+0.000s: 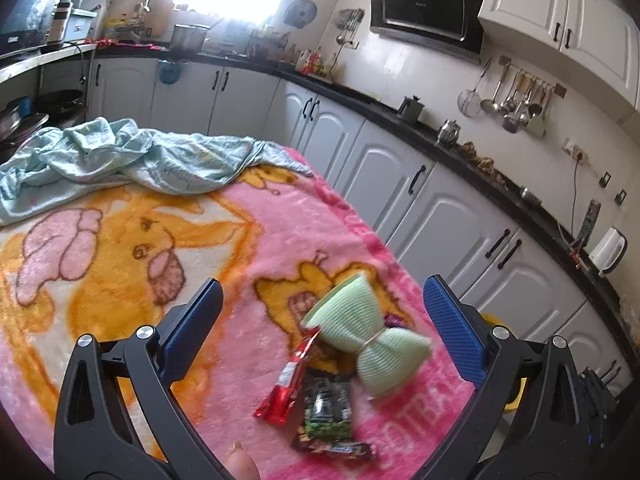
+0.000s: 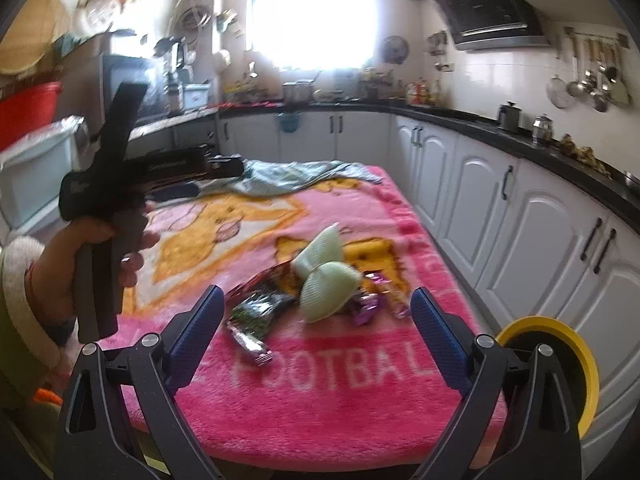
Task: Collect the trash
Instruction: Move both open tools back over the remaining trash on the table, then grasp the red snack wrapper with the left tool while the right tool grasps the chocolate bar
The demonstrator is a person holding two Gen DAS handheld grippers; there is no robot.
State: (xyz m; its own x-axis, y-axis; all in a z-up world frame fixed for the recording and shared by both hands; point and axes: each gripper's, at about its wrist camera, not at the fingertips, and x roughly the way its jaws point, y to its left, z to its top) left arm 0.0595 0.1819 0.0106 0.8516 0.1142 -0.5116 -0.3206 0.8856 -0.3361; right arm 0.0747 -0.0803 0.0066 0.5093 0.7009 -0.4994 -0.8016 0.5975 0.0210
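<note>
Trash lies in a loose heap on the pink blanket (image 2: pixel 320 380) that covers the bench: a red wrapper (image 1: pixel 286 380), a dark green packet (image 1: pixel 328 404) and purple foils (image 2: pixel 366 306), all crowded round a pale green bow (image 1: pixel 360 340). The red wrapper and green packet sit on the bow's near side, the foils on its far side towards the cabinets. Nothing looks collected yet, so I judge the task barely begun. A yellow bin (image 2: pixel 560 372) stands beyond the blanket's edge, near the heap. The left gripper (image 1: pixel 320 328) hovers over the heap, jaws wide apart and empty, the bow between them. The right gripper (image 2: pixel 316 328) points at the same heap from further back, jaws likewise apart and empty.
</note>
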